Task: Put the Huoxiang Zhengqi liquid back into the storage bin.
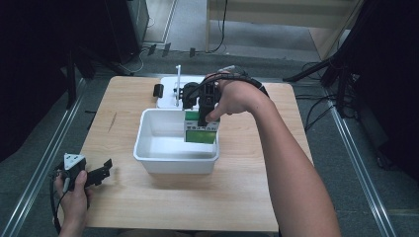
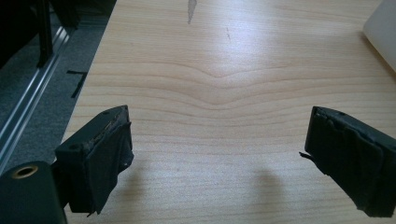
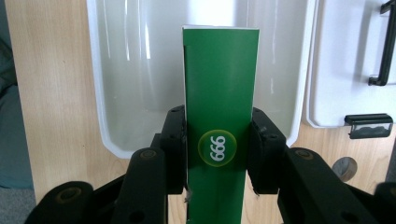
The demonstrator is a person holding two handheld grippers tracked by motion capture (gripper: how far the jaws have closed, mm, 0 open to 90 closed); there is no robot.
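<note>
Over the white tub (image 1: 148,148) the right tongs (image 3: 219,149) clamp a green carton (image 3: 219,84), while the left tongs (image 2: 217,158) gape empty above the tabletop (image 2: 224,70).

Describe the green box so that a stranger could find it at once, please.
On the wooden table stands a white tub. Over its right side the right gripper holds a tall green box. It is the scene's sole green thing, with a round yellow sticker.
</note>
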